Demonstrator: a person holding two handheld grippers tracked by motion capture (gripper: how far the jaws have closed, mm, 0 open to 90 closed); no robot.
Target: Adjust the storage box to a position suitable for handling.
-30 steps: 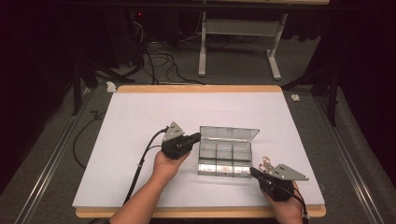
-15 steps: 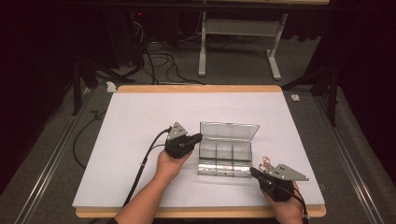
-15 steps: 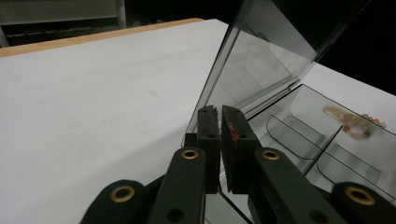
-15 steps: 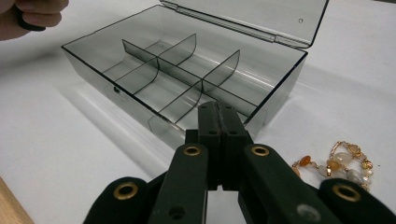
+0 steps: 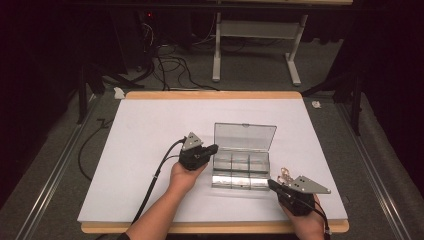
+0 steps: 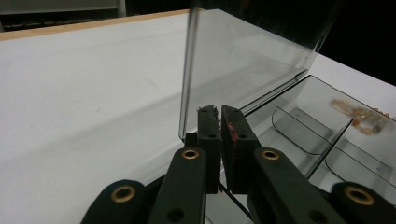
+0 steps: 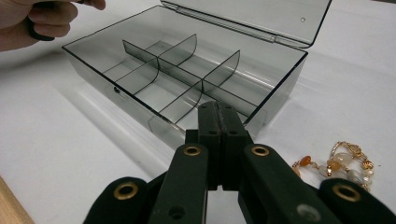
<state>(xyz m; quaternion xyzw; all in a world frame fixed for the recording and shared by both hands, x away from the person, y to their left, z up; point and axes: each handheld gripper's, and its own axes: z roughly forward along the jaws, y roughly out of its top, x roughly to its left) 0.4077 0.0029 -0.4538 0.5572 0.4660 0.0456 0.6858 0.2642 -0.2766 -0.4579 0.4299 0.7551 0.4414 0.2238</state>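
**Clear Box Lies Open Between Two Closed Grippers**

A clear compartment box (image 5: pixel 241 167) sits on the white surface (image 5: pixel 150 130), right of centre and toward the near edge, its long axis running left to right. Its hinged lid (image 5: pixel 245 136) stands raised along the far side, so the box opens toward the person. Inside, dividers mark out two rows of three cells; whether any cell holds something cannot be made out through the glare in the high view.

The left gripper (image 5: pixel 212 149) rests at the box's far left corner, its jaws almost pressed together with only a narrow slit between them and nothing visibly pinched; in the left gripper view the tips (image 6: pixel 220 114) sit just beside the lid's upright edge, and contact cannot be confirmed. The right gripper (image 5: pixel 272 184) lies near the box's near right corner, jaws pressed fully together on nothing, pointing at the box's front wall (image 7: pixel 168 123).

A beaded bracelet (image 5: pixel 286 173) of gold and amber pieces lies on the surface just right of the box, partly cut off behind the right gripper's body. The person's forearms leave the frame at the near edge
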